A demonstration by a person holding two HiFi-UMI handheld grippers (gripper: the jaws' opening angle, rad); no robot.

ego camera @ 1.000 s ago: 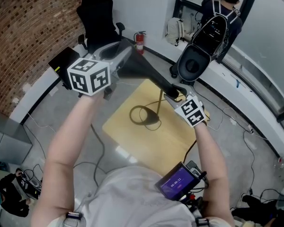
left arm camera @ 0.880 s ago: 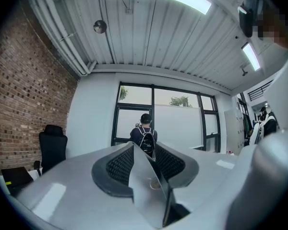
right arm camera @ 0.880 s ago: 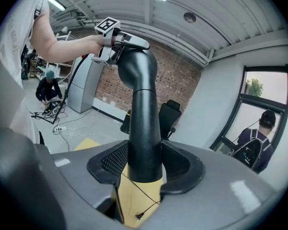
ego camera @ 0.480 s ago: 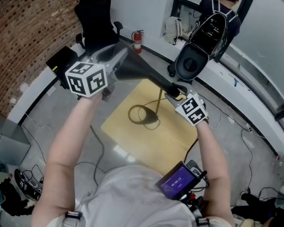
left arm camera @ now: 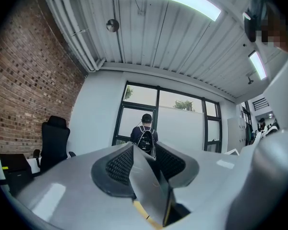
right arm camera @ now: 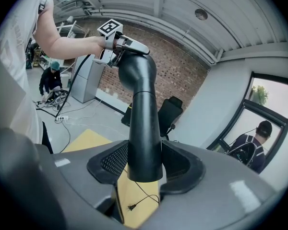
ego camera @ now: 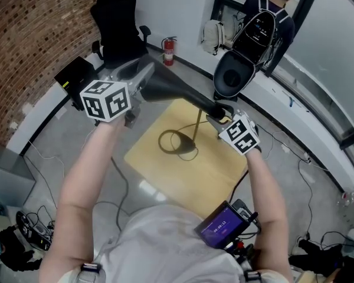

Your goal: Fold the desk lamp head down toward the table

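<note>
Left hand-held gripper, jaws easing open, pinches the rim of the lamp head high above the surface; my right hand-held gripper clamps its narrow end. If I loosen further, the rim may slip mid-fold.

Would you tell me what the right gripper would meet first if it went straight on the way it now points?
The lamp head: the fingers of the right gripper clamp its narrow end, and it widens straight ahead of them, so the fingers would probably wedge on it at once.
</note>
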